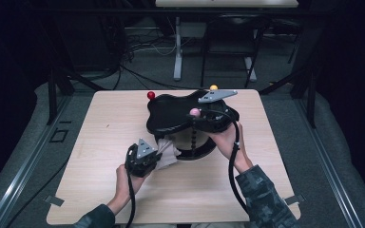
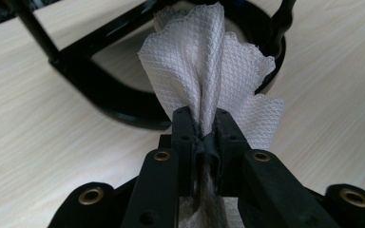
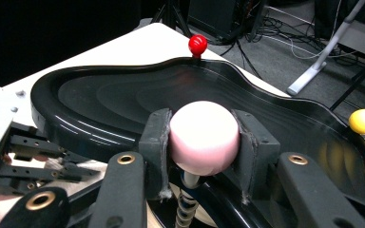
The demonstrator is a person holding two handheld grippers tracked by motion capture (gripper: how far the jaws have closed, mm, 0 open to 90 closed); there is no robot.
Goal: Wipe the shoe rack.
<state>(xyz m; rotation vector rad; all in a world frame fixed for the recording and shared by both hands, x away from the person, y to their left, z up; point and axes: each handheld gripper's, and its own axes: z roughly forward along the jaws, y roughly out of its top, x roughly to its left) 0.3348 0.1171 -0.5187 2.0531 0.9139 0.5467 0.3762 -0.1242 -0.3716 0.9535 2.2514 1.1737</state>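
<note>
A black wavy-rimmed tray (image 1: 168, 114) stands on a stand with a black ring base (image 1: 200, 151) on the wooden table. Small balls on stems rise at its rim: a red ball (image 1: 151, 95), a yellow ball (image 1: 213, 87) and a pink ball (image 1: 195, 112). My right gripper (image 3: 204, 142) is shut on the pink ball (image 3: 204, 135), with the tray (image 3: 123, 99) behind it. My left gripper (image 2: 203, 128) is shut on a bunched white cloth (image 2: 204, 61), which sits against the ring base (image 2: 109, 95). From above, the cloth (image 1: 168, 154) lies under the tray's near left edge.
The table (image 1: 100, 142) is light wood, with bare surface left of the tray and along the near edge. Behind the table are dark floor, cables and a white stand leg (image 1: 177, 52). The left gripper's body (image 3: 9, 142) shows beside the tray in the right gripper view.
</note>
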